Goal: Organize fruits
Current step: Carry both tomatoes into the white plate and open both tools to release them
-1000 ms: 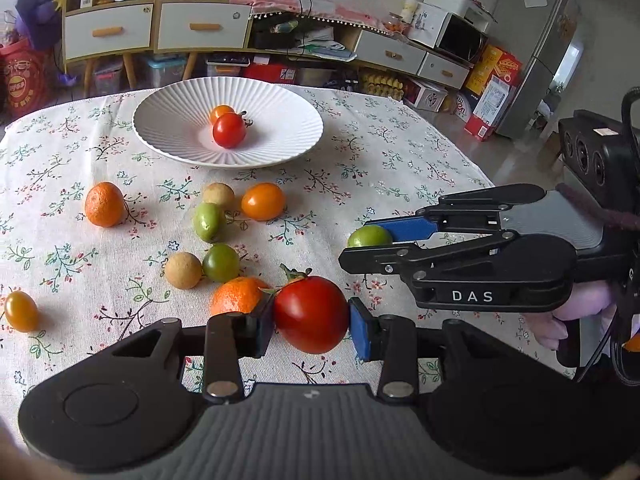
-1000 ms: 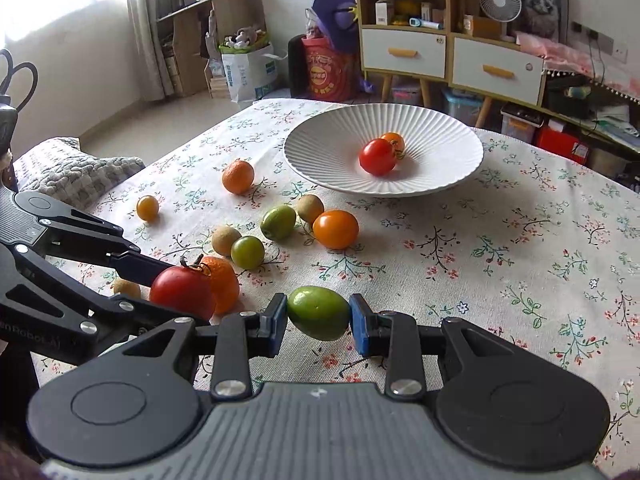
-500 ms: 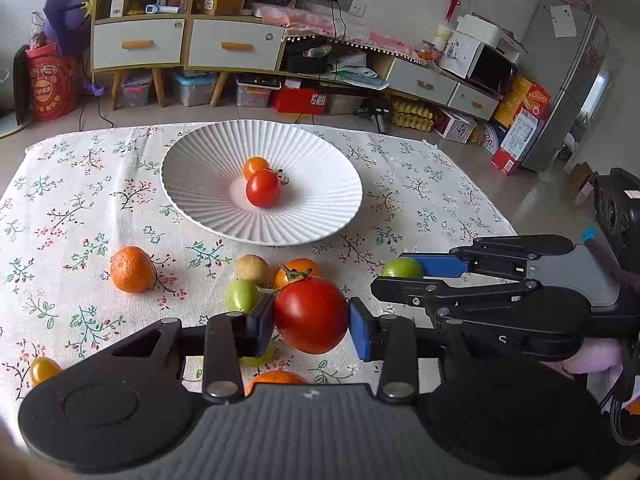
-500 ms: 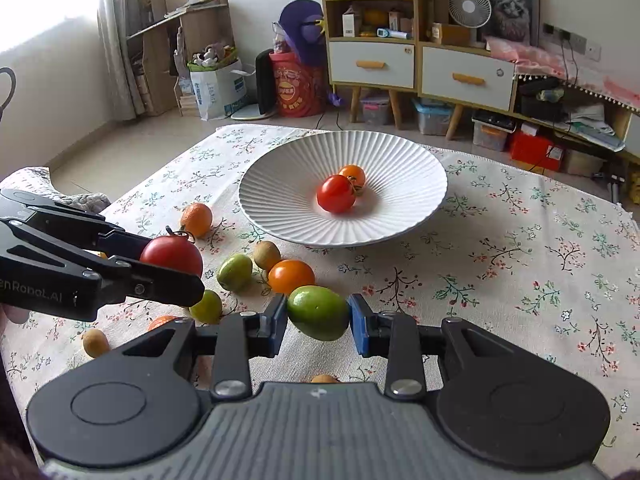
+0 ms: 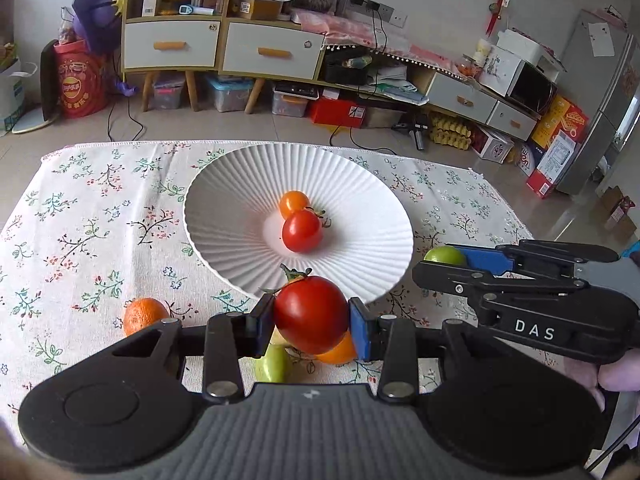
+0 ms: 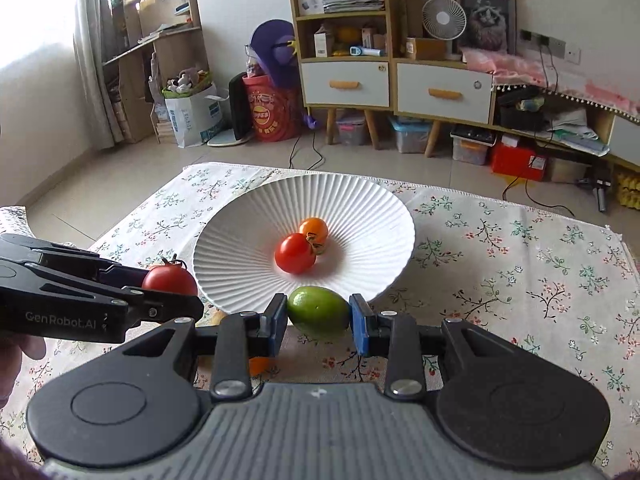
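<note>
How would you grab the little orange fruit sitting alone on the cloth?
Take the orange fruit across its middle, jaws on its two bare sides, coming from above. It is round and sits alone on the tablecloth, with nothing touching it, so any pair of opposite sides would likely do. Both grippers are full now: the left gripper holds a red tomato, the right gripper a green fruit.
</note>
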### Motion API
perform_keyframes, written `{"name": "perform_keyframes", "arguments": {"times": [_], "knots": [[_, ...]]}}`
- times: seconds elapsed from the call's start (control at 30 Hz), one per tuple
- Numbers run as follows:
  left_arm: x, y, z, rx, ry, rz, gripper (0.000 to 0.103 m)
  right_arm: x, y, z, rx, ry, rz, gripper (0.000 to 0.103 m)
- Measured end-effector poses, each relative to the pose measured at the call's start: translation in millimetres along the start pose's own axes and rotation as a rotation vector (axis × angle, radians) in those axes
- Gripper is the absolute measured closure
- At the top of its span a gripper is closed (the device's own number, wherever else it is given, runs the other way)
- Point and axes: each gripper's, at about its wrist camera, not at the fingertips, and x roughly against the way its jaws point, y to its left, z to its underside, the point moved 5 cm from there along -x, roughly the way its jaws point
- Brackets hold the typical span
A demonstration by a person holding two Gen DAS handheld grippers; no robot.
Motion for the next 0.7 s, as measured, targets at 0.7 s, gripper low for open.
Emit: {"name": "perform_keyframes", "arguments": {"times": [0.7], "knots": [[-63.3, 27.6, -39.7, -0.066, 0.011, -0.052, 0.066, -56.8, -17.9, -18.0, 0.112, 0.039, 0.031, 0.073]]}}
